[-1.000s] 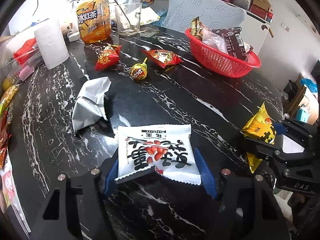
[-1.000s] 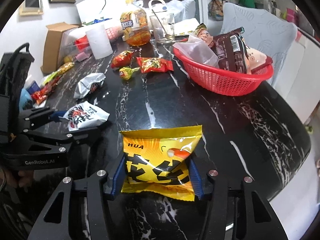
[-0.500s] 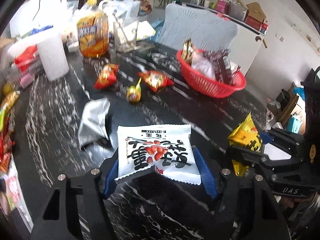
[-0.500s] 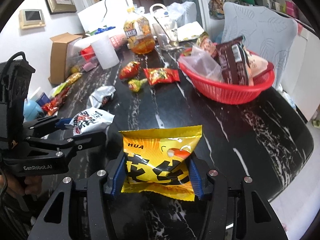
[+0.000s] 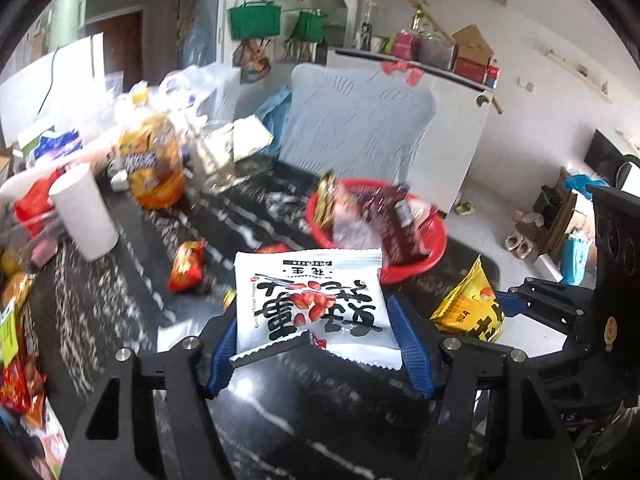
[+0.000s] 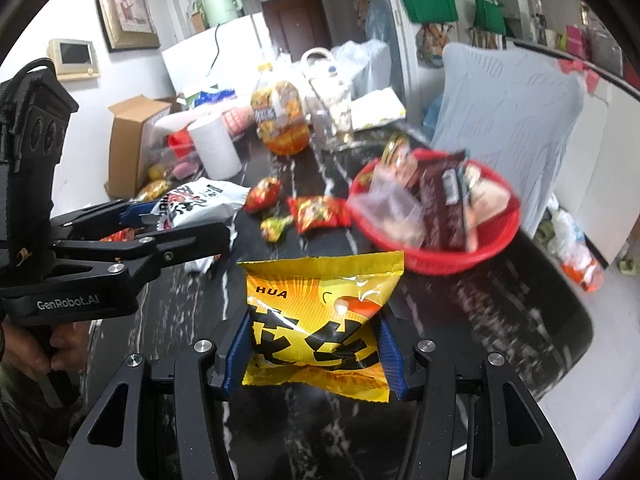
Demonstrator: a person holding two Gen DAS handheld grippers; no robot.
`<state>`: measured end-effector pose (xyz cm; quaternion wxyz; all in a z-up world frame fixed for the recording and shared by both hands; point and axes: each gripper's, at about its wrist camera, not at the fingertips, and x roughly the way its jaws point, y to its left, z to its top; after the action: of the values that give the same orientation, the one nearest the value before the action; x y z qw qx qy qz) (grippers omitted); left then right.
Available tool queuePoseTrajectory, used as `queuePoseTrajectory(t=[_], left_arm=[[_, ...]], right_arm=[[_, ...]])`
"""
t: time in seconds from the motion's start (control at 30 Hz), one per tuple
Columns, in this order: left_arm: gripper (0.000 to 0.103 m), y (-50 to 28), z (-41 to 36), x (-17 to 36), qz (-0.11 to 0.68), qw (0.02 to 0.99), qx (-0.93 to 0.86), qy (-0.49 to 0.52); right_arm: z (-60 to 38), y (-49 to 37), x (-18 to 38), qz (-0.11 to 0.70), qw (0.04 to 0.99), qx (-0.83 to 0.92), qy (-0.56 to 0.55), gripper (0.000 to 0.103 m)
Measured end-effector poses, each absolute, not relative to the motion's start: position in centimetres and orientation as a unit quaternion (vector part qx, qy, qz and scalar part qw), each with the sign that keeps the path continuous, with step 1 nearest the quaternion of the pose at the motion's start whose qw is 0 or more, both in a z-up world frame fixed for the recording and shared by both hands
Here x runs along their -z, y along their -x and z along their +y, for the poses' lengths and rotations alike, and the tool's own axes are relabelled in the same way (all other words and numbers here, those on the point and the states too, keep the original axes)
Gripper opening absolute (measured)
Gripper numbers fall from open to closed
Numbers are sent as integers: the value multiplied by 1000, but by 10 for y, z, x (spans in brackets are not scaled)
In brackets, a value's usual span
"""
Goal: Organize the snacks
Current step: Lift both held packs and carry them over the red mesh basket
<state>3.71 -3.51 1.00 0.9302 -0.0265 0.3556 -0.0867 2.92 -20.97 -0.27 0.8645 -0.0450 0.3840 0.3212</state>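
Both packs have risen off the black marble table (image 6: 520,320) since a second ago, when they lay on it. At far left a white roll (image 5: 86,216) stands by an orange drink bottle (image 5: 154,168), blurred. Next, a red packet (image 5: 186,266) lies on the table. The left gripper (image 5: 316,338) clamps the white peanut pack (image 5: 310,306) between its blue pads, held above the near table edge. Beyond it, at far right, sits the red basket (image 6: 460,260), apparently already filled with snacks. Nearest right, the right gripper (image 6: 314,350) pinches the yellow pack (image 6: 320,320) by both sides, clear of the table.
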Motion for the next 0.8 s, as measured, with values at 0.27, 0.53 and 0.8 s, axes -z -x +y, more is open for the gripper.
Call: queuePoseTrajectory(t=[0.27,0.53,0.8], left_arm=[[68,-61,-57,-32,332,937,109,11],[68,-92,-76,-37,325,938,122,13],[68,-123,-97,-17,343,930,130,12]], right_arm=[[-224,-44,-27,341,888,-303,54,54],[-245,-69,-42,325,904,-273,52,54],[-269,-100,-40,327,912,-243,47,54]])
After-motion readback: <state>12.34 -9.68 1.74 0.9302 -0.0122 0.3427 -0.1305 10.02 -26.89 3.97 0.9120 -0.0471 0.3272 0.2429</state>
